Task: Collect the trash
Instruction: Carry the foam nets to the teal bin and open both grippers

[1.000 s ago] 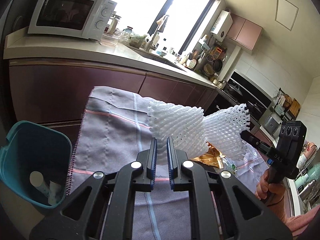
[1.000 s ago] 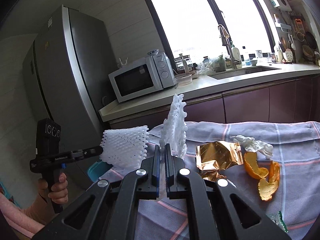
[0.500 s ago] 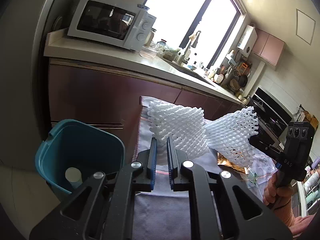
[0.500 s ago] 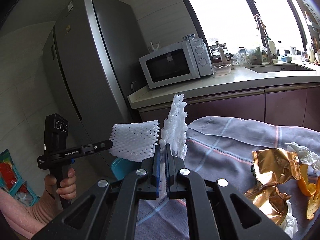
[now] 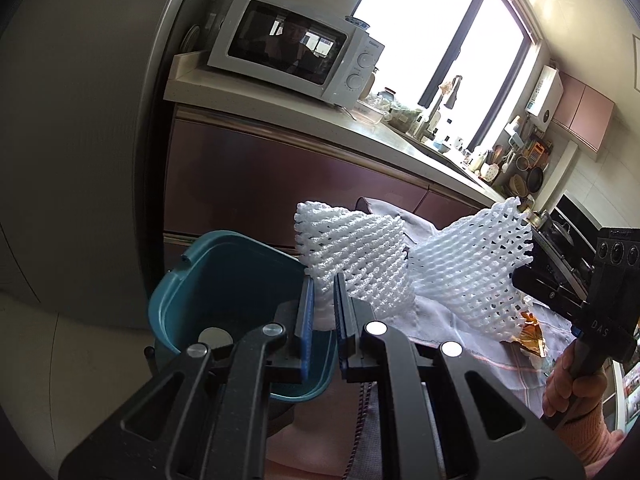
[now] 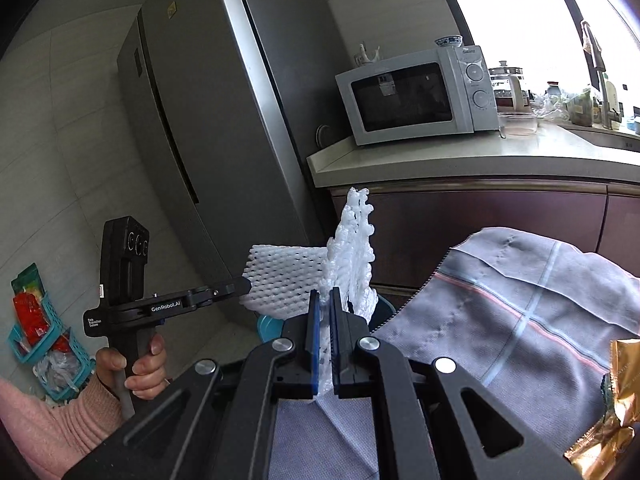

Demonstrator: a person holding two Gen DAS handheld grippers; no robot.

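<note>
On the left I see the teal bin (image 5: 224, 280) on the floor, with some trash already inside. My left gripper (image 5: 323, 304) is clamped on one white foam net (image 5: 352, 256), held above the bin's right rim. Further right, my right gripper (image 5: 524, 276) pinches the second foam net (image 5: 472, 272) (over the grey cloth (image 5: 480, 344)), near a gold wrapper (image 5: 530, 336).

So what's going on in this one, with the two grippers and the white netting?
A person is clearing trash off a cloth-covered table. The left gripper is shut on one white foam net, right by the teal bin; the right gripper is shut on a second foam net. A gold wrapper lies on the cloth.
</note>
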